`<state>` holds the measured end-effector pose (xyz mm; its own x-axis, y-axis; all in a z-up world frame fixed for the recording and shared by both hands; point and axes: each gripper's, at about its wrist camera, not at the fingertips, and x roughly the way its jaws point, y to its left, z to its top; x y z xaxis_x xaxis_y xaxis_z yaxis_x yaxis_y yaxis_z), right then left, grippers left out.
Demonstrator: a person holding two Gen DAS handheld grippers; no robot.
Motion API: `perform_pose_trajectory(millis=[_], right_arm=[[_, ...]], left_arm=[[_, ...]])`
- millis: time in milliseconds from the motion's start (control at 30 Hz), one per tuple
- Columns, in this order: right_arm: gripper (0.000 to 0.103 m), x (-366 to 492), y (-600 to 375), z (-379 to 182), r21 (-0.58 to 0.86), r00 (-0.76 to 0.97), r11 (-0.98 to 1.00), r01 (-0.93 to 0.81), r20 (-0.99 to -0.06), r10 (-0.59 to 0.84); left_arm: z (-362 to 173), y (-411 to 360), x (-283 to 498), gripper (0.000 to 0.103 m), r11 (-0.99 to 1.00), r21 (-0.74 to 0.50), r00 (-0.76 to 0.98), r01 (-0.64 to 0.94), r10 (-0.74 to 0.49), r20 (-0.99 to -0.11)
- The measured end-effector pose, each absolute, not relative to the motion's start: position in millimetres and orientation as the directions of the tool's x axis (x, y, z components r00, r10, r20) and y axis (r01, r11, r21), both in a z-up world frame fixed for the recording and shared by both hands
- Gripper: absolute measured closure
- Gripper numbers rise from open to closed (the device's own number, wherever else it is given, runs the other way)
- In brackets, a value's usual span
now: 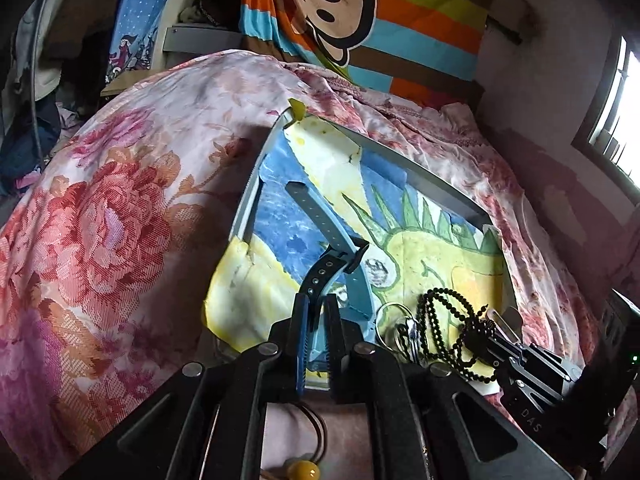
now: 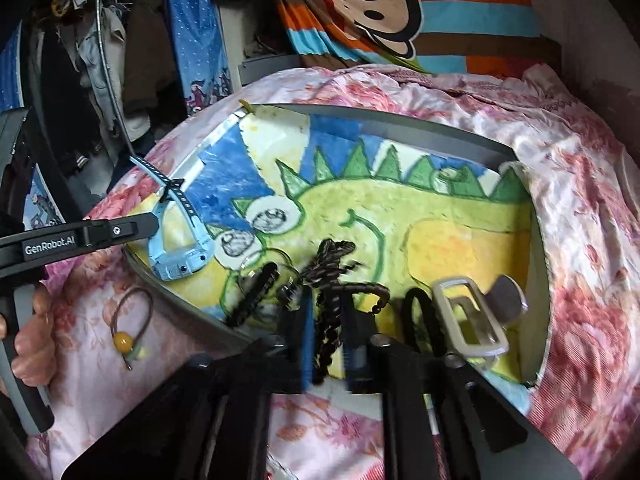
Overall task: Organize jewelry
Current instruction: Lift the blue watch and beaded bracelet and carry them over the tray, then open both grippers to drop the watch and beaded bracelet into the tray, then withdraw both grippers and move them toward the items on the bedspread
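A: Where does everything sit just now?

B: The grey tray (image 2: 400, 118) lies on the flowered bedspread (image 1: 100, 220), lined with a child's dinosaur drawing (image 2: 400, 208). The left gripper (image 1: 316, 304) is nearly closed, pinching the pale blue watch (image 1: 352, 296) by its perforated strap, with the watch case resting at the tray's near-left edge. The right gripper (image 2: 328, 312) is part open, and the black bead necklace (image 2: 332, 280) hangs between its jaws — I cannot tell whether the pads press on it.

A: So how to finish the step well?

B: I'd lower both pieces until they rest on the paper, then part the jaws fully and lift straight back, so nothing drags. The necklace is the tricky one — a limp string of small round beads, apt to snag on a jaw or tangle with the metal rings (image 1: 400, 320) beside it.

A: And the rest?

B: A silver rectangular hair clip (image 2: 468, 316), hard and smooth, lies in the tray. A brown elastic with an amber bead (image 2: 122, 340) lies outside it on the bedspread, probably the next thing to bring in.
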<state>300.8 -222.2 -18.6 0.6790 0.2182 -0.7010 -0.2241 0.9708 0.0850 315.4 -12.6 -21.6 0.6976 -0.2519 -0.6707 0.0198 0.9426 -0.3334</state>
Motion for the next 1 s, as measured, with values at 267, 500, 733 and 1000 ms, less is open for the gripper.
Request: perform_pose_trajectory(millis=[267,500,733,1000], right_arm=[[0.056,273,-239,2,0.081,0.716,0.977,-0.199,-0.669,0.201],[0.030,224,-249,37,0.073,0.807,0.977,-0.200,-0.553,0.206],[0.008,157,-254,70,0.074,0.888,0.976,-0.205,-0.406,0.218],[0.002,94,-249,85,0.039,0.924,0.978,-0.203,-0.324,0.205]], left_arm=[[-6,-23,298,0.063,0.950,-0.310,0.707,0.045,-0.250,-0.662],[18,-21,260,0.024,0.943,-0.331,0.766,0.042,-0.243,-0.595],[41,-25,208,0.002,0.955,-0.288,0.838,0.069,-0.213,-0.502],[51,-23,135,0.000,0.974,-0.214,0.895,0.067,-0.154,-0.418]])
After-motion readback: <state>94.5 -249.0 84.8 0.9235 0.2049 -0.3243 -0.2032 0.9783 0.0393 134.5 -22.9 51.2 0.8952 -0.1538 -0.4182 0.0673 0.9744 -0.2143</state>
